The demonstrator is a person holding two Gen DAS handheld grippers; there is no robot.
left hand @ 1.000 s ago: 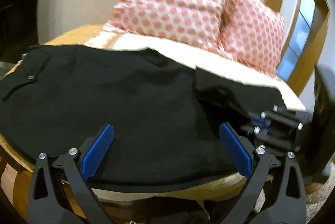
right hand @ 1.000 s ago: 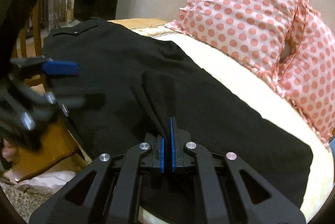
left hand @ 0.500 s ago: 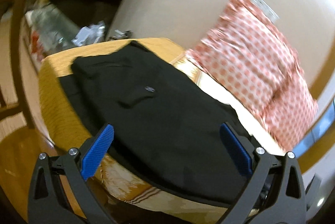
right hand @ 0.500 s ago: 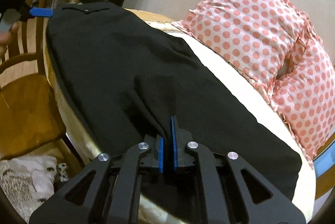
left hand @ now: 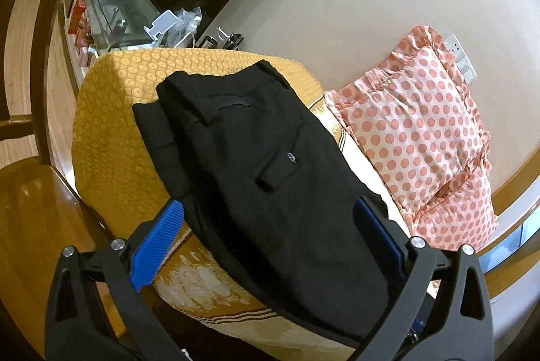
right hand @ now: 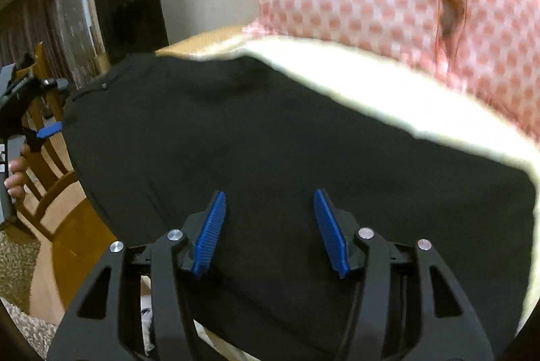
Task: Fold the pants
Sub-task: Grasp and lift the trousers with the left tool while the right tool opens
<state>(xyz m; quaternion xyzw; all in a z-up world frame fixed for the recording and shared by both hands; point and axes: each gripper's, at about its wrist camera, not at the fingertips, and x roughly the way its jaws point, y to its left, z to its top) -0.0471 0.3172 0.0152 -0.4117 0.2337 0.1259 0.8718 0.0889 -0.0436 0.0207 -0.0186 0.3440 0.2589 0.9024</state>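
the black pants lie lengthwise along the edge of the bed, on its yellow patterned cover, with the waistband and a buttoned back pocket toward the far end and two pink dotted pillows against the wall beside them. the legs appear to be laid one over the other, since a second dark layer peeks out along the near side at the waist, so the lengthwise fold looks done. what seems left is folding the length over, hem toward waist, perhaps more than once, and smoothing the stack; the hem end is not clearly shown in either view. the left gripper hangs over the middle of the pants with its blue pads wide apart, holding nothing. the right gripper sits low over the cloth, its jaws also apart and empty, though blur in that view hides whether the tips touch the fabric.
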